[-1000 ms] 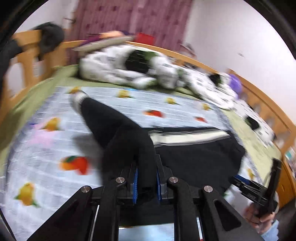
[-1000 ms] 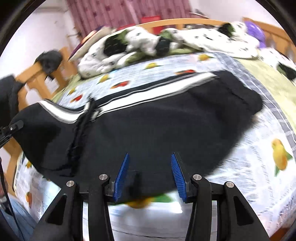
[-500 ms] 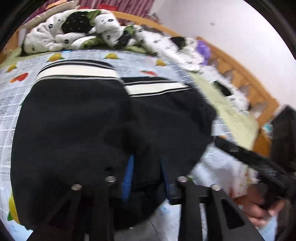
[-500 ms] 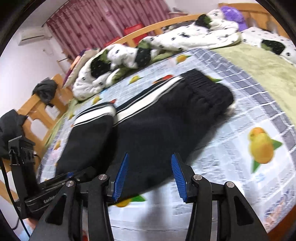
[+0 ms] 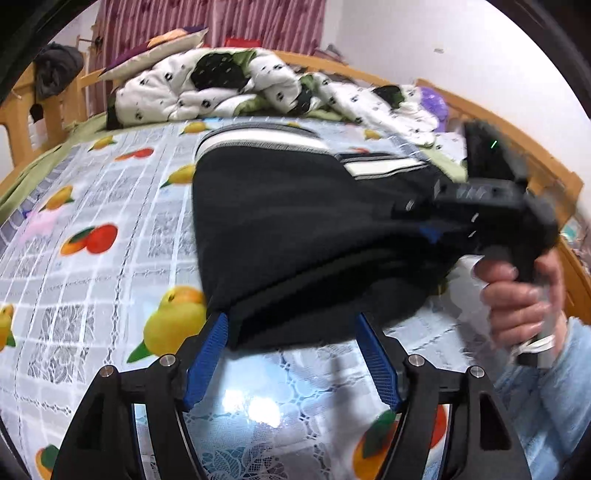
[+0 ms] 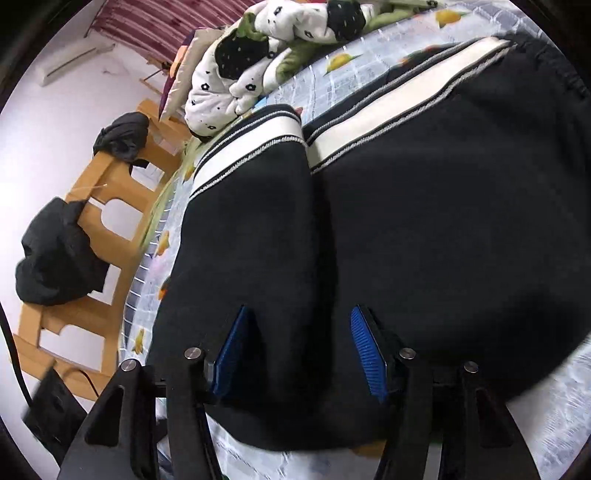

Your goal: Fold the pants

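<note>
Black pants (image 5: 295, 236), folded, no legible writing; left gripper (image 5: 291, 328) just opening, wide, gripping nothing; right gripper (image 6: 295, 325) opening, unclamped; right hand (image 5: 517, 299) seen only from left wrist

A wooden bed frame (image 5: 517, 147) fills the room, its mattress covered by a fruit-print sheet (image 5: 92, 221). Behind the bed's far end hangs a maroon curtain (image 5: 221, 22), beside a plain white wall (image 5: 424, 37). Dark clothes (image 6: 55, 251) drape over the bed's railing.
</note>
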`<state>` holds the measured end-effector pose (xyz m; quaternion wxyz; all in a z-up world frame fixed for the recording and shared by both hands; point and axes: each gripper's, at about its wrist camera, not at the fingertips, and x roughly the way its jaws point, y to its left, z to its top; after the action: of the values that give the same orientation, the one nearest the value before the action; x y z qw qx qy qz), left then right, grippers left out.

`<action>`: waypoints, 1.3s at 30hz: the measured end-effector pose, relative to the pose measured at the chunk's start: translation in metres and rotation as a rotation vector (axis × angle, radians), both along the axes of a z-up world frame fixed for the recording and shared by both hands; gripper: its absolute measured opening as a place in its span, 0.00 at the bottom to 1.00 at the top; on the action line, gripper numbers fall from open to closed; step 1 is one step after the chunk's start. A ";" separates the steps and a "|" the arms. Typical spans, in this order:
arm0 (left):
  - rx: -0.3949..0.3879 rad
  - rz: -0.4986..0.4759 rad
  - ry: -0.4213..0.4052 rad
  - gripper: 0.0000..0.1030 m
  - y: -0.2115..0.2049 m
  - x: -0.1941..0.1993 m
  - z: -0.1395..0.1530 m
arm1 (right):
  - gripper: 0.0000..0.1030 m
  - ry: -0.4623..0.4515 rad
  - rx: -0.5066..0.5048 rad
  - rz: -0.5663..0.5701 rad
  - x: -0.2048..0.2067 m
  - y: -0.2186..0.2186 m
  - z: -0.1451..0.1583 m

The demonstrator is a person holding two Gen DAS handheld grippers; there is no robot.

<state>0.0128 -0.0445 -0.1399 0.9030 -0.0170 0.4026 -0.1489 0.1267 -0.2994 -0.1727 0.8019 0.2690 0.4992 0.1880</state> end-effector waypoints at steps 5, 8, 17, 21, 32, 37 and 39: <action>-0.114 0.139 -0.001 0.68 0.020 -0.009 0.000 | 0.21 -0.035 0.011 0.144 0.019 0.022 0.021; -0.064 0.268 -0.034 0.70 0.028 -0.010 -0.003 | 0.18 -0.106 0.010 0.188 0.026 0.022 0.040; -0.230 0.160 0.094 0.75 -0.023 0.029 -0.022 | 0.17 -0.233 0.011 0.186 0.034 -0.003 0.086; -0.015 0.256 0.038 0.74 -0.051 0.034 -0.032 | 0.17 -0.293 -0.031 0.188 0.024 -0.019 0.094; 0.088 0.008 -0.051 0.76 -0.087 0.018 0.000 | 0.16 -0.448 -0.139 -0.164 -0.017 -0.180 0.109; 0.043 0.046 0.086 0.77 -0.084 0.034 -0.021 | 0.17 -0.196 -0.330 -0.242 -0.009 -0.217 0.040; 0.026 0.067 0.099 0.77 -0.080 0.030 -0.022 | 0.19 -0.173 -0.365 -0.228 -0.006 -0.213 0.030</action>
<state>0.0425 -0.1246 -0.1620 0.8867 -0.0260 0.4478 -0.1122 0.1204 -0.5126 -0.1426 0.8931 0.1570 0.4208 0.0252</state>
